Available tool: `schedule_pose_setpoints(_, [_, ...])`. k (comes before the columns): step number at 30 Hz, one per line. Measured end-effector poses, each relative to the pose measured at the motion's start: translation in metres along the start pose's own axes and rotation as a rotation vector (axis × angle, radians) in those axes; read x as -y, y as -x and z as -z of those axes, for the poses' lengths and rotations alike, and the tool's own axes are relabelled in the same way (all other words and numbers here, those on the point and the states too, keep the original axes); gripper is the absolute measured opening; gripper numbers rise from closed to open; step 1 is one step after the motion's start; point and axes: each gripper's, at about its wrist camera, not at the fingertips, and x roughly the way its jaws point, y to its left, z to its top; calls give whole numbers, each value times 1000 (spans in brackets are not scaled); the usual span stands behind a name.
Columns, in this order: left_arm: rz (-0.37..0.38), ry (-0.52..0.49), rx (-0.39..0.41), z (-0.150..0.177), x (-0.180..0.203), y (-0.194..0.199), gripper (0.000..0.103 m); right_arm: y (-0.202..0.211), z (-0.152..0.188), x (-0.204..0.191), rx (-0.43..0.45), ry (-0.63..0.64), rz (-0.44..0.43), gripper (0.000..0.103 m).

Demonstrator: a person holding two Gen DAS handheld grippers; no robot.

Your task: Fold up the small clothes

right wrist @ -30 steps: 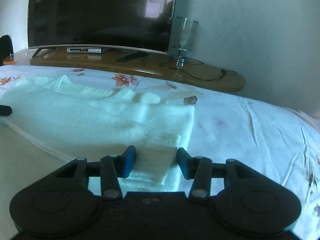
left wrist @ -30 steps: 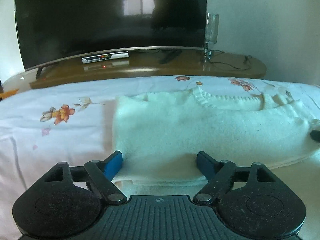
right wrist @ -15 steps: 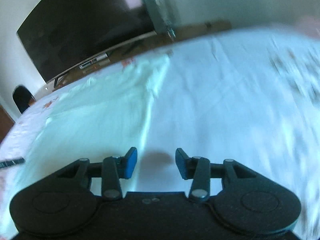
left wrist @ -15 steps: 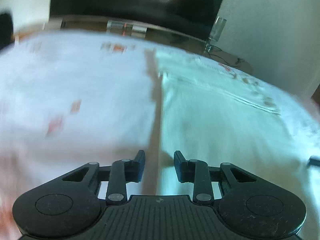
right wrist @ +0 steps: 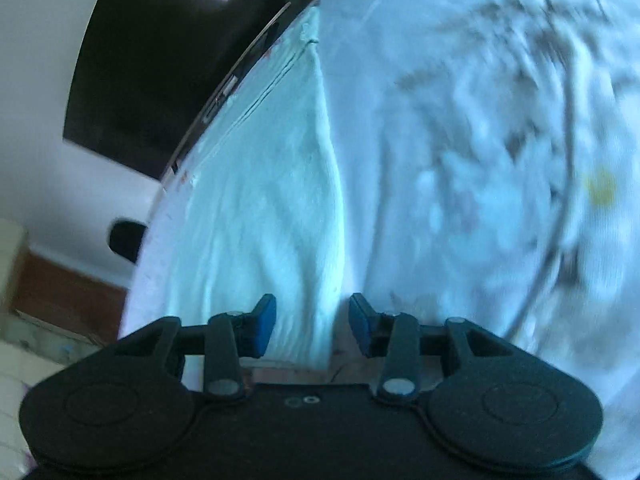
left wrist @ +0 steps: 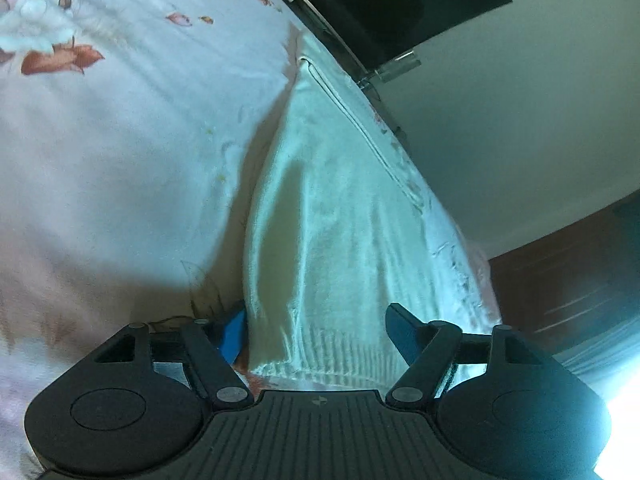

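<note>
On the flowered bedsheet (left wrist: 120,160) the half-folded white sweater (left wrist: 340,220) lies flat, its ribbed hem between the left gripper's (left wrist: 316,330) opening jaws and its side edge between the right gripper's (right wrist: 312,326) closing ones, so each probably needs a firm pinch before the next fold.

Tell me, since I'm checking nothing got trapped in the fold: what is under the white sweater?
The white sweater lies on the floral bedsheet, which shows all around it. Whatever sits beneath or between its folded layers is covered and cannot be seen.
</note>
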Motion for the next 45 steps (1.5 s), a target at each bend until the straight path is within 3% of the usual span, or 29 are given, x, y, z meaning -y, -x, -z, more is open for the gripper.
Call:
schedule_pose_setpoints(2, [9, -5, -34, -1, 1, -9, 60, -5, -1, 5, -9, -50, -41, 31])
schedule_pose_setpoints(4, [-5, -38, -49, 0, 7, -15, 59, -9, 2, 4, -24, -47, -38, 27])
schedule_pose_setpoints(6, [-28, -51, -43, -1, 10, -20, 50, -15, 4, -1, -37, -35, -51, 24])
schedule_pose_setpoints(8, [-65, -64, -39, -5, 10, -24, 21, -18, 5, -3, -38, -28, -31, 20])
schedule_pose_setpoints(10, [-85, -34, -37, -6, 2, -26, 6, -21, 9, -6, -38, -5, -23, 8])
schedule_pose_setpoints(15, [-25, -75, 36, -2, 11, -5, 5, -11, 13, -28, 6, 95, 2, 7])
schedule_pose_setpoints(20, [-99, -134, 41, 7, 8, -1, 4, 1, 12, -40, 46, 171, -3, 5])
schedule_pose_setpoints(21, [-117, -126, 37, 10, 1, -7, 4, -5, 13, -35, 33, 180, 27, 5])
schedule_pose_setpoints(23, [-80, -70, 72, 14, -9, -6, 4, -18, 17, -16, -6, 148, 73, 4])
schedule_pose_setpoints(26, [-80, -60, 92, 16, -8, -5, 4, -14, 19, -11, 30, 109, 33, 5])
schedule_pose_setpoints(31, [-26, -22, 161, 11, 0, 5, 4, -2, 21, -27, 72, 198, 60, 5])
schedule_pose_setpoints(38, [66, -47, 262, -37, 42, 12, 4, 5, -9, -75, 194, 326, 69, 5])
schedule_pose_setpoints(45, [95, -130, 291, -127, 97, -25, 4, 3, -92, -125, 286, 417, 60, 5])
